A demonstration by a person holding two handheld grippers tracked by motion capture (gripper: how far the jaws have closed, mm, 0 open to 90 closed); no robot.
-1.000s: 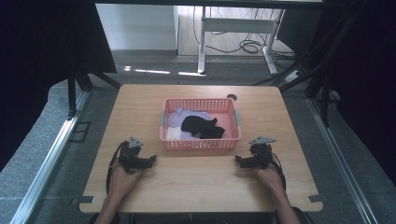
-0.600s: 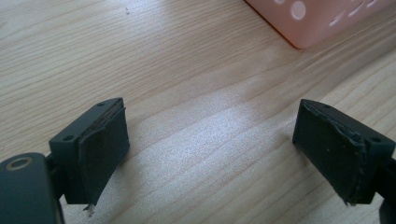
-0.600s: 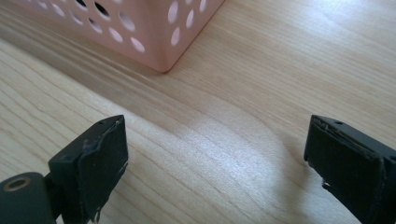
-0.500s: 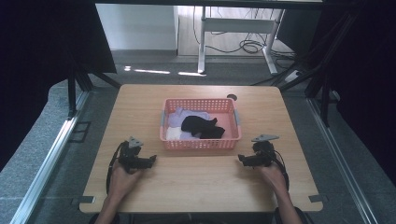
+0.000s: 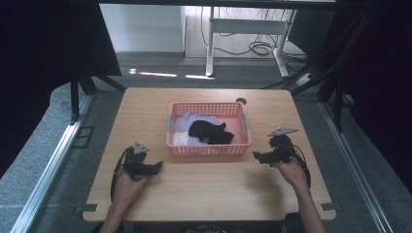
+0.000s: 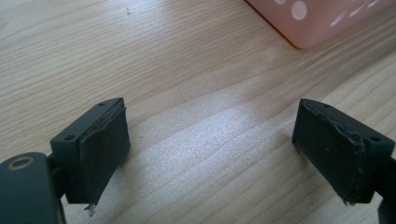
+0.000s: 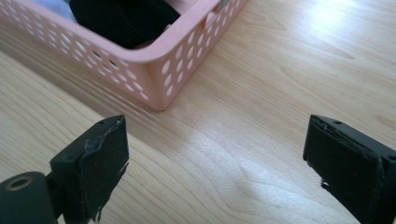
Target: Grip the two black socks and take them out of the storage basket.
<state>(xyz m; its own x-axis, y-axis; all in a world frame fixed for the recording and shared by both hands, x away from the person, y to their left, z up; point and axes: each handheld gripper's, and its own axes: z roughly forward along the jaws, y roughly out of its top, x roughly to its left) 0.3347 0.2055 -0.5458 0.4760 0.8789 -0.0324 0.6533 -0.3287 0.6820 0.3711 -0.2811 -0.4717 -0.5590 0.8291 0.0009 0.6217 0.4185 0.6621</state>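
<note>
From the high view I am looking down on a wooden table [image 5: 209, 189] with a pink basket [image 5: 209, 149] sitting at centre frame, a black garment [image 5: 210, 132] lying inside it over pale lilac cloth [image 5: 194, 121] and a white piece [image 5: 180, 139] that are partly covered and hard to identify. My left gripper [image 5: 156, 167] is resting at lower left, the right gripper [image 5: 256, 156] at lower right; both forearms are being cut off by the bottom edge.

In the left gripper view, the left gripper [image 6: 210, 140] is standing wide open over bare wood, only a corner of the basket [image 6: 322, 23] showing at upper right.

In the right gripper view, the right gripper [image 7: 215, 154] is gaping with nothing between its jaws, having just been closing slightly. The basket [image 7: 154, 65] is filling the upper left, the black garment [image 7: 123, 18] cropped by the top edge.
</note>
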